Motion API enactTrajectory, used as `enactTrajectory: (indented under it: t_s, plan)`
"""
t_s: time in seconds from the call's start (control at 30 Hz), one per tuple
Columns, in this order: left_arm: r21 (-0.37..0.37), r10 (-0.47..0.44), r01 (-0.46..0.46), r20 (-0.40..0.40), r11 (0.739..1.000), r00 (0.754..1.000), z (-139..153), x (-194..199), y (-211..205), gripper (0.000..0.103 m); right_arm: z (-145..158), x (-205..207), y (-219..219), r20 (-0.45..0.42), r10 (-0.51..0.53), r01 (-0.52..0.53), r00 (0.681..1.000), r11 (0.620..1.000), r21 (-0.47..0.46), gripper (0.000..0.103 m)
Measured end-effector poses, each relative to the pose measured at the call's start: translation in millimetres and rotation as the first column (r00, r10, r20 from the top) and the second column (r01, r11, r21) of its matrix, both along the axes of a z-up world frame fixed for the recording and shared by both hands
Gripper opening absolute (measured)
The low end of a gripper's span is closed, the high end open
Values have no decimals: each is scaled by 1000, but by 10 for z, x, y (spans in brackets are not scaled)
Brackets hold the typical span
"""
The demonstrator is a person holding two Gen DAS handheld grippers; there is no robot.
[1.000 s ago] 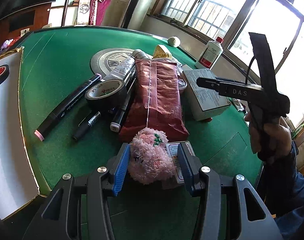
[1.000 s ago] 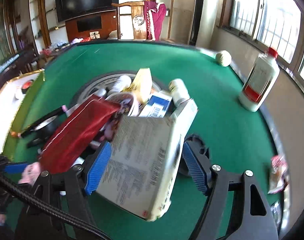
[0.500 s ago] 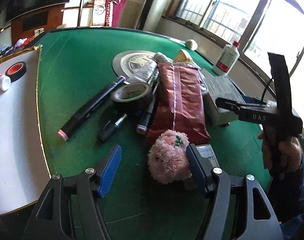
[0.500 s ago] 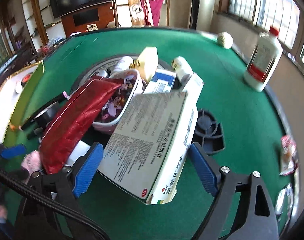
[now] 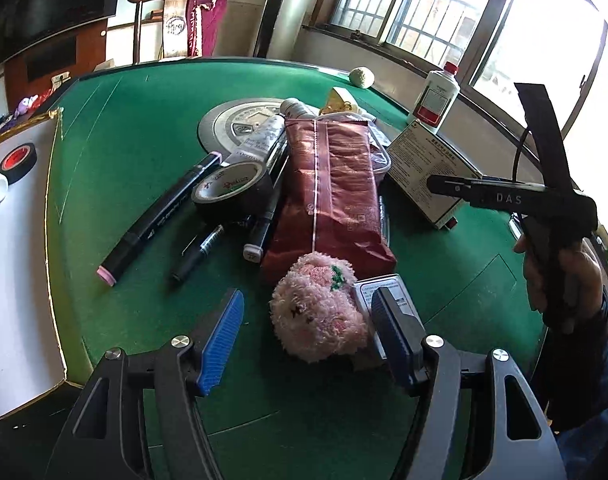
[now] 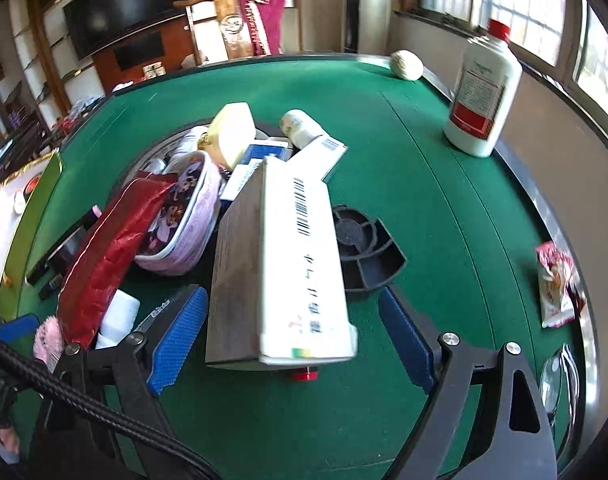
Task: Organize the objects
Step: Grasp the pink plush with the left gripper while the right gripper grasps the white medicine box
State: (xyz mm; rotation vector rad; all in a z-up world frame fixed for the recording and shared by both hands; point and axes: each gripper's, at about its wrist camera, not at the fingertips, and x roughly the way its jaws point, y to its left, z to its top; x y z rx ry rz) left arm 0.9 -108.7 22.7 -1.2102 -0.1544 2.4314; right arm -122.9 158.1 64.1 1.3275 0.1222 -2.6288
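Note:
A pink plush toy (image 5: 320, 312) lies on the green felt table (image 5: 136, 128) between the fingers of my left gripper (image 5: 308, 332). Its jaws are opening; the left pad stands clear of the toy and the right finger (image 5: 392, 332) sits beside it, over a small white card (image 5: 378, 290). A white printed box (image 6: 296, 264) rests on its long edge between the fingers of my right gripper (image 6: 292, 340), which is open, both blue pads apart from the box. In the left wrist view a hand (image 5: 552, 276) holds that gripper by the box (image 5: 428, 164).
A red foil pouch (image 5: 328, 196), a tape roll (image 5: 232, 188), markers (image 5: 160, 220) and a pink printed case (image 6: 184, 216) are piled mid-table. A black segmented tray (image 6: 364, 248) sits behind the box. A white bottle (image 6: 484, 92) and snack packet (image 6: 556, 284) lie right. A white board (image 5: 12, 264) lies left.
My left jaws widened off the plush toy, which stayed on the felt. My right jaws opened from the box, and it tipped onto its edge, barcode side up.

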Motion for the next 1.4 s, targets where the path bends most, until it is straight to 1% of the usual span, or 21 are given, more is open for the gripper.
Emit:
enactTrajectory:
  t_s: [0.03,0.13,0.17,0.2,0.23,0.27,0.3,0.33,0.4,0.47,0.5,0.53,0.57,0.6,0.67,0.73,0.8,0.9,0.97,1.1,1.4]
  plan:
    - [2,2,-2,5,1000,1000,-2,-6,-19,63,-12,16,-50,-4,14,-14,1000,1000,21,88]
    - [12,5,-5,9,1000,1000,-7,5,-40,64,-78,63,-274,-66,43,-29,997,980,195,87]
    - [11,10,-10,4,1000,1000,-4,8,-38,64,-102,75,-286,-82,52,-33,995,976,216,87]
    - [12,11,-11,3,1000,1000,-5,17,-45,63,-100,100,-281,-102,65,-42,993,978,206,85]
    - [18,16,-16,-3,1000,1000,5,21,-62,52,-102,104,-266,-113,78,-55,991,980,190,70]
    - [26,18,-18,-7,1000,1000,13,30,-68,42,-80,137,-264,-113,108,-90,988,983,159,50]
    - [34,20,-20,-7,999,1000,21,26,-84,22,-61,171,-277,-121,127,-108,985,982,153,43]
    - [33,19,-19,-6,999,1000,15,24,-81,20,-56,183,-306,-135,140,-117,981,979,165,41]
    - [13,-4,4,-7,1000,1000,3,34,-20,20,-70,254,-409,-172,189,-145,967,960,239,40]
    - [-4,-20,20,-6,1000,1000,-6,27,51,21,-87,262,-444,-168,210,-168,963,957,237,40]
    - [-13,-23,23,-1,1000,1000,-19,22,69,26,-92,256,-442,-166,213,-170,963,957,237,40]
    - [-27,-20,20,11,999,1000,-45,9,86,37,-97,239,-425,-163,208,-168,964,959,229,41]
    - [-50,-9,11,27,999,1000,-88,-14,107,43,-97,209,-383,-156,192,-159,969,966,203,41]
    - [-68,-2,3,15,998,1000,-105,-16,132,44,-96,204,-364,-153,190,-160,970,968,192,41]
    - [-80,5,-4,12,997,1000,-108,-16,155,43,-103,188,-359,-155,190,-160,969,969,186,41]
    - [-68,15,-15,8,998,1000,-100,-13,134,32,-115,167,-354,-156,193,-164,969,970,180,41]
    - [-50,46,-46,-2,998,999,-81,-10,60,30,-81,208,-343,-154,187,-163,970,974,156,41]
    - [-23,65,-65,-2,998,998,-75,-14,-8,30,24,248,-271,-178,169,-151,970,983,108,41]
    - [6,69,-69,-23,998,997,-30,1,-20,30,98,281,-216,-207,146,-133,967,988,74,41]
    - [54,79,-75,-58,996,995,60,24,-59,30,169,287,-147,-232,119,-118,965,993,19,41]
    - [112,84,-75,-74,991,994,123,26,-129,30,272,368,-177,-269,130,-156,954,985,-76,41]
